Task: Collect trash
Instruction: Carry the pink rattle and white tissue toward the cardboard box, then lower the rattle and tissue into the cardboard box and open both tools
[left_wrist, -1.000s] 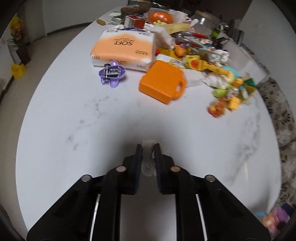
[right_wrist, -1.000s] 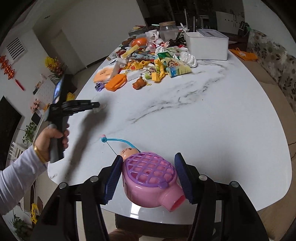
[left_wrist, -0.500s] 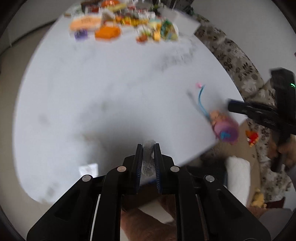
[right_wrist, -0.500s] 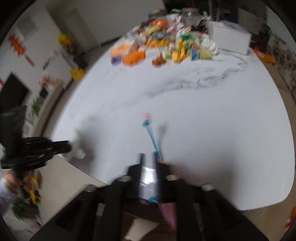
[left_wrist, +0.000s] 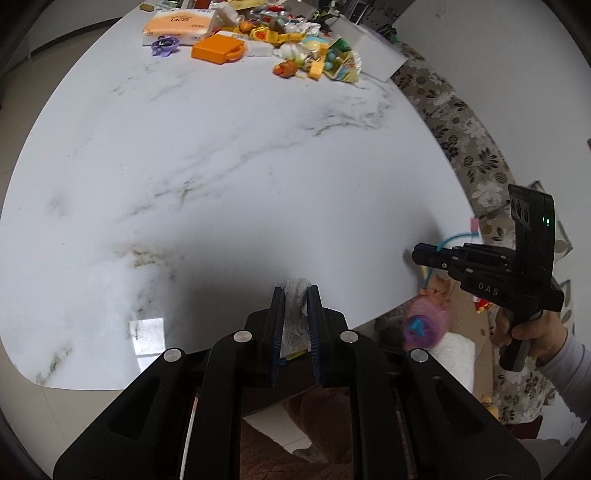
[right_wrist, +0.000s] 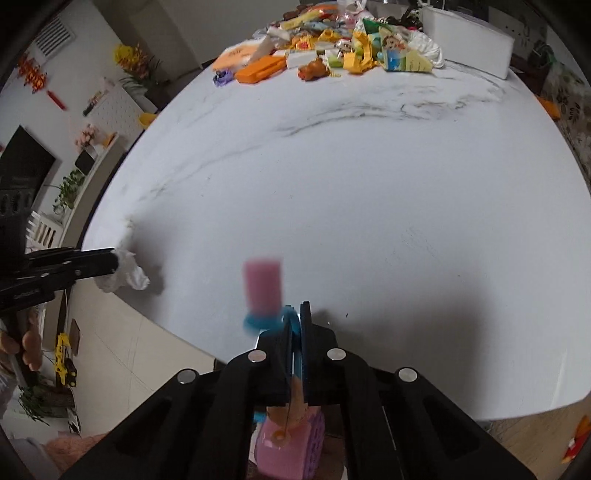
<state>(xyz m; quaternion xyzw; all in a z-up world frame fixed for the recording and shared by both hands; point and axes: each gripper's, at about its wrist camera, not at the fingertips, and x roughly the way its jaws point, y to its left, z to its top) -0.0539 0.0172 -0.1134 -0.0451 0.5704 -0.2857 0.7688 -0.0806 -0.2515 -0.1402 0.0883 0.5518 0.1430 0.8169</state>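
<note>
My left gripper (left_wrist: 296, 295) is shut on a crumpled white tissue (left_wrist: 295, 317) and holds it over the near edge of the white marble table (left_wrist: 221, 166). The tissue also shows in the right wrist view (right_wrist: 127, 275), at the left gripper's tip. My right gripper (right_wrist: 294, 314) is shut on the blue cord (right_wrist: 291, 325) of a pink and purple toy basket (right_wrist: 291, 443), which hangs below the table edge. A pink tab (right_wrist: 263, 284) sticks up from the cord. In the left wrist view the right gripper (left_wrist: 424, 256) is at the table's right edge with the basket (left_wrist: 424, 325) hanging under it.
A heap of toys, wrappers, an orange case (left_wrist: 218, 50) and a tissue pack (left_wrist: 177, 24) lies at the far end of the table. A white box (right_wrist: 469, 40) stands at the far right. A floral sofa (left_wrist: 469, 140) runs along the right side.
Both grippers have pulled back to the near table edge. The right gripper closed on the basket's cord and the basket now hangs off the table. The left still holds the tissue.
</note>
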